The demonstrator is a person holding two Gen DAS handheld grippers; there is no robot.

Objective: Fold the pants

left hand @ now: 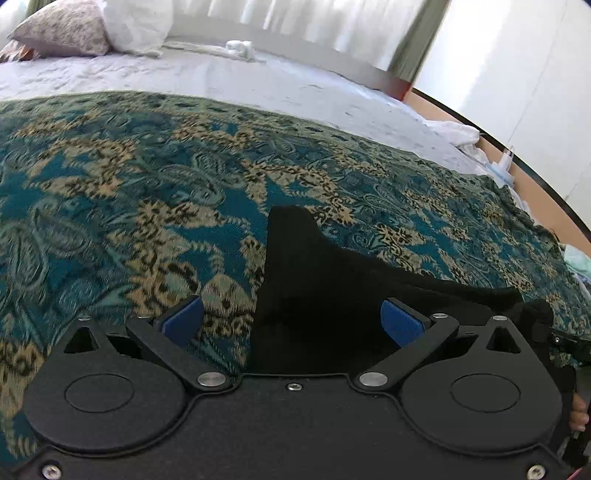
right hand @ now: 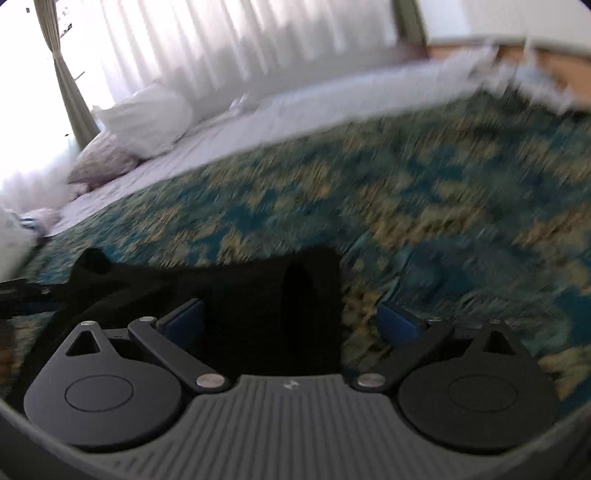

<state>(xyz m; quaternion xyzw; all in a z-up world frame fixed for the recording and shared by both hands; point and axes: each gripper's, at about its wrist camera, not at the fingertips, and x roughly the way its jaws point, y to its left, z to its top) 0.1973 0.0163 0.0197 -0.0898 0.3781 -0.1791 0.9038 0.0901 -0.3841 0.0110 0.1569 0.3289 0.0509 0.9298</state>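
Pillows (left hand: 66,33) sit far left at the head of the bed (left hand: 221,77), patterned one beside a white one. Moving right, the teal and tan patterned blanket (left hand: 110,184) covers the near bed. Left claw (left hand: 291,321) hovers low over it, blue pads (left hand: 183,321) spread wide, gripping nothing; the black pants (left hand: 314,288) lie on the blanket, a peak of cloth rising between the open fingers. Over to the right claw (right hand: 291,321): also wide open, empty, with the pants (right hand: 240,295) lying between its fingers and running off left. This view is badly blurred, the blanket (right hand: 406,203) smeared. Curtains (right hand: 221,44) hang behind.
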